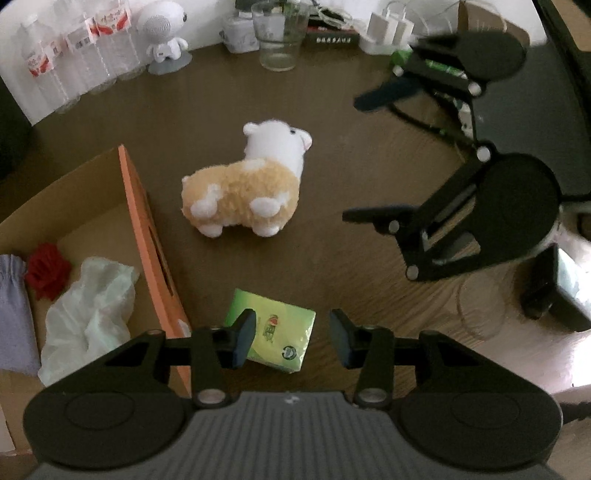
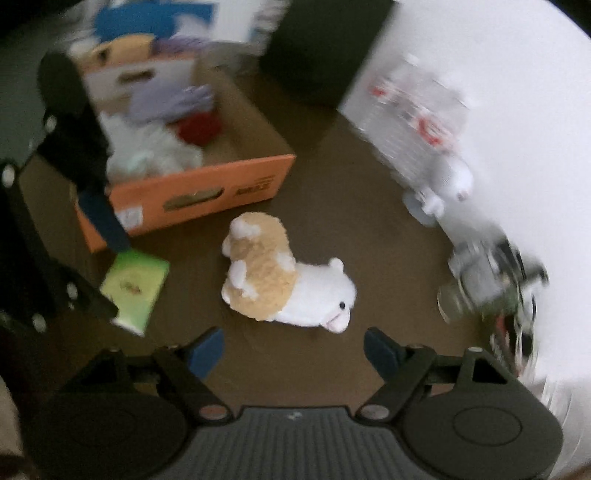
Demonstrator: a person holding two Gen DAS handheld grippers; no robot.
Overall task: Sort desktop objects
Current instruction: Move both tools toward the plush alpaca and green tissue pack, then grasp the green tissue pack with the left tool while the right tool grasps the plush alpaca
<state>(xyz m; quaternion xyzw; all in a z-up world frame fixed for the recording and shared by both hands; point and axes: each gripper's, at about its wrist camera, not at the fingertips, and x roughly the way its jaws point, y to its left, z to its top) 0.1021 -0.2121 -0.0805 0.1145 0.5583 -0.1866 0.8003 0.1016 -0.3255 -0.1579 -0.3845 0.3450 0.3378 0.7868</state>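
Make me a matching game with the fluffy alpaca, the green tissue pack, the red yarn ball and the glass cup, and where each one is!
Things:
1. plush alpaca
2. green tissue pack
3. red yarn ball
4. glass cup

Places:
A. inside the cardboard box
B. at the back of the desk
C. lying mid-desk
D. under the left hand-held gripper

Pairs: 1-C, 2-D, 3-A, 4-B
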